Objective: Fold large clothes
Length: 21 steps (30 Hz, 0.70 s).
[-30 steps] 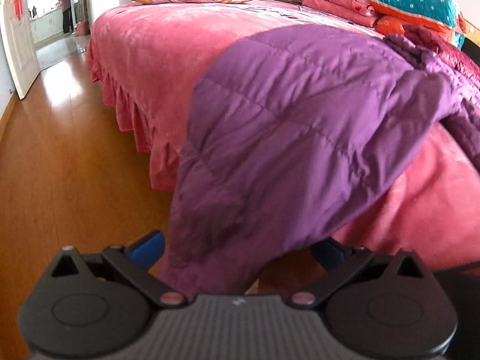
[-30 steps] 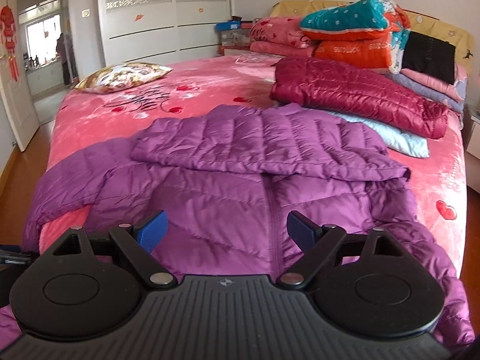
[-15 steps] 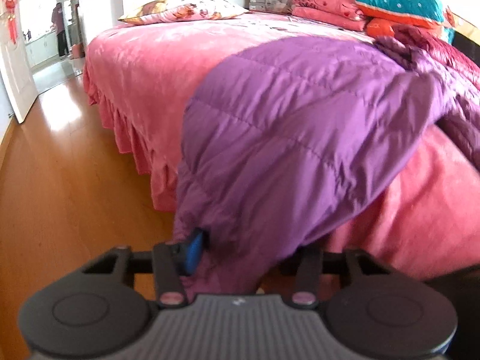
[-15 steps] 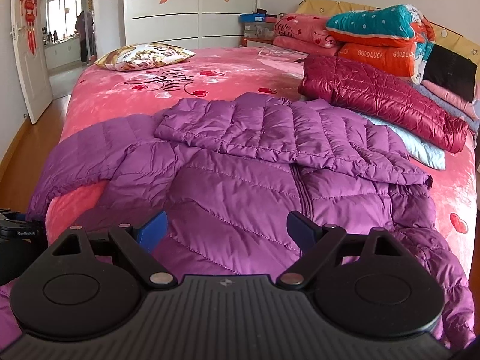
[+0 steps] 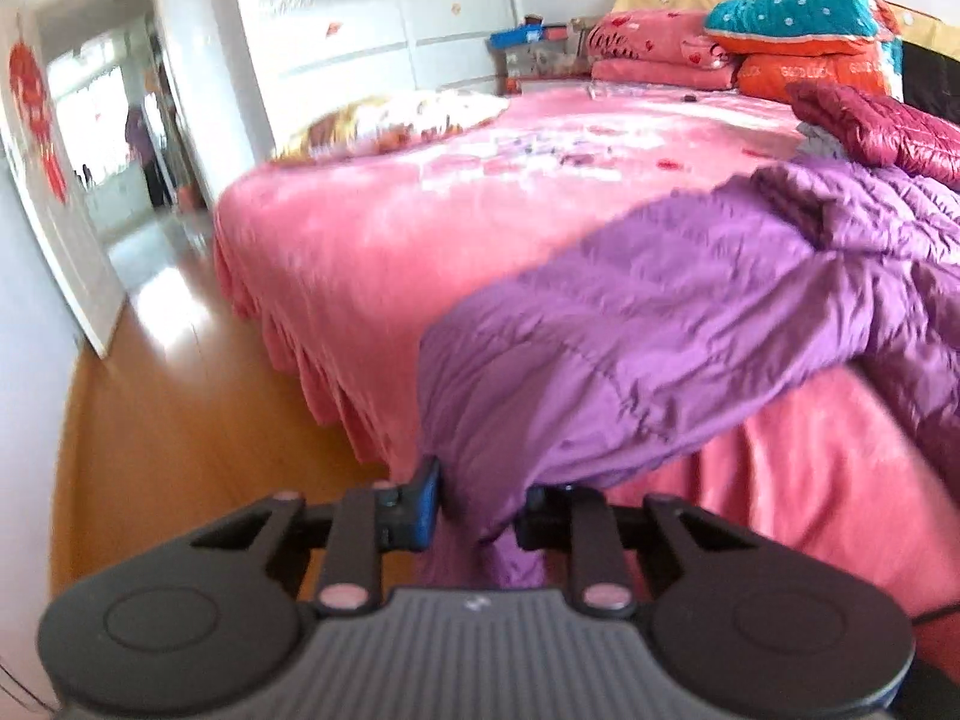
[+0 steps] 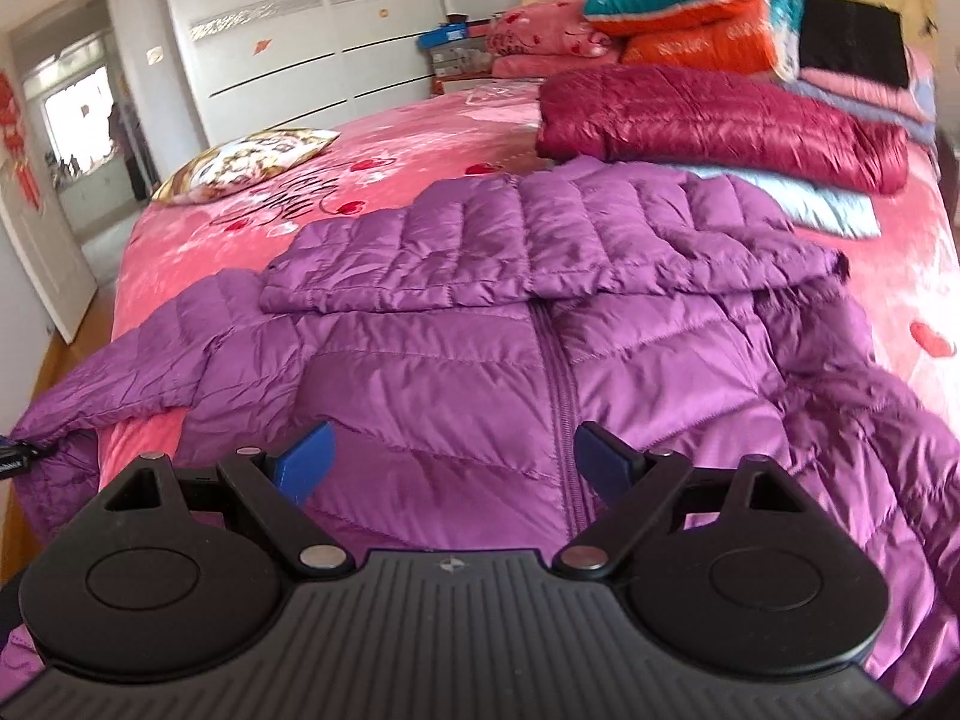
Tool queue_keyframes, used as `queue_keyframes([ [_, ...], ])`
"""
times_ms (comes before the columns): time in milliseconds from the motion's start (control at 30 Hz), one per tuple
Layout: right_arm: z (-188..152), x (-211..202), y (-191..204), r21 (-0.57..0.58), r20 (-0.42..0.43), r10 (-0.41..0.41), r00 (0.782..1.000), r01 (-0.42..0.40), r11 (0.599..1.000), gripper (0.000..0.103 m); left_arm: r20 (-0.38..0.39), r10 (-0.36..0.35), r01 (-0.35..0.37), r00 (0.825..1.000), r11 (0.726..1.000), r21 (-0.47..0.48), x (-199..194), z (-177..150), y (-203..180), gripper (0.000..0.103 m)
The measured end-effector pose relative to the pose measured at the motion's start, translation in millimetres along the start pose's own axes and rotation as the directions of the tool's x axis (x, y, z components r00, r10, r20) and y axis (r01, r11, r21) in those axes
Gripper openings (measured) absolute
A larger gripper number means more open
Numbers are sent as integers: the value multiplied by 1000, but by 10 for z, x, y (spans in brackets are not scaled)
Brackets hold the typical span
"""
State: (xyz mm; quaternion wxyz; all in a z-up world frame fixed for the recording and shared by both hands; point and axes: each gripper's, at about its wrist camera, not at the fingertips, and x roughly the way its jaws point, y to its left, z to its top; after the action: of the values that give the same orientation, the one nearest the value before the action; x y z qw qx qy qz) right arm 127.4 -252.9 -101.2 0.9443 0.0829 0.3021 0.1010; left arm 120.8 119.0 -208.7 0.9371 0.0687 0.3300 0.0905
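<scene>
A purple quilted down jacket lies front up on the pink bed, zipper toward me, one sleeve folded across its chest. Its other sleeve runs off the bed's left edge. My left gripper is shut on that sleeve's cuff and holds it lifted at about mattress height; its tip also shows at the far left of the right wrist view, where the left gripper meets the sleeve end. My right gripper is open above the jacket's lower front, with nothing between its blue fingers.
A folded maroon jacket on light blue cloth lies behind the purple one. Stacked quilts fill the headboard end, a patterned pillow lies far left. Wooden floor, a doorway and white wardrobes flank the bed.
My left gripper went from open around the hanging cuff to shut on it, then rose, lifting the sleeve up. My right gripper dipped slightly closer over the jacket and stayed open.
</scene>
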Motion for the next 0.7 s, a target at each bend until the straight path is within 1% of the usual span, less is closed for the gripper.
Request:
queue_keyframes([
  [133, -27, -22, -124, 32, 16, 0, 1000, -1, 999, 103, 52, 10, -14, 999, 997, 72, -131, 290, -102, 21],
  [300, -34, -72, -246, 73, 47, 12, 999, -15, 997, 103, 111, -22, 4, 994, 988, 157, -266, 658, -383, 21],
  [500, -49, -189, -433, 110, 89, 23, 996, -33, 993, 103, 181, -109, 63, 977, 968, 243, -442, 1044, -895, 21],
  [700, -71, -285, -604, 165, 117, 25, 993, -44, 985, 103, 222, -209, 126, 953, 933, 337, -574, 1300, -1525, 21],
])
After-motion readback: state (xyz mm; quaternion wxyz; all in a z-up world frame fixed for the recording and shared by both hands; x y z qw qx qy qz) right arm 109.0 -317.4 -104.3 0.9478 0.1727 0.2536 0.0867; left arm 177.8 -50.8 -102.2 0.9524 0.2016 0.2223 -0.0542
